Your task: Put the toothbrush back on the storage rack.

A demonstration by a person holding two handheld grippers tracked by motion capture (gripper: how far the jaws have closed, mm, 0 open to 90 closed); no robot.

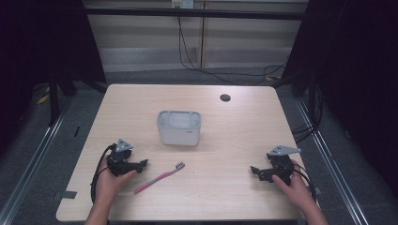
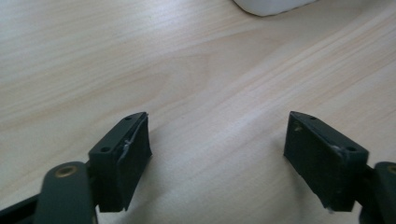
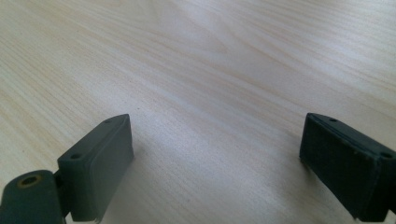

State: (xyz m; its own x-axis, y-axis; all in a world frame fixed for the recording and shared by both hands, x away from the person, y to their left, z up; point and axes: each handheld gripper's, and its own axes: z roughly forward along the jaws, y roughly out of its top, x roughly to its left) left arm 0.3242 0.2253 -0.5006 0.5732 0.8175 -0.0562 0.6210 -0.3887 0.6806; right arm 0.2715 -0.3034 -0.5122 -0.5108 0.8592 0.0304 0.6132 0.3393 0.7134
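A pink toothbrush with seemingly dark bristles is lying on the pale wood-grain counter; the white-grey container is showing at twelve o'clock.

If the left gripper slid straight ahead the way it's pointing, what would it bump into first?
Probably the pink toothbrush. The left gripper points right across the table, open, and the toothbrush lies just ahead. Depth is unclear, so it might slip just past the bristle end.

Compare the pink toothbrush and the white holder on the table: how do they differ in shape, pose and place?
The toothbrush is pink, thin and long; the holder is a white, boxy, open-topped container. The toothbrush lies flat at an angle, bristles toward the holder, while the holder stands upright. The toothbrush lies beside the left gripper; the holder stands farther back, near the table's middle. Both rest on the table, untouched, and both grippers stand open.
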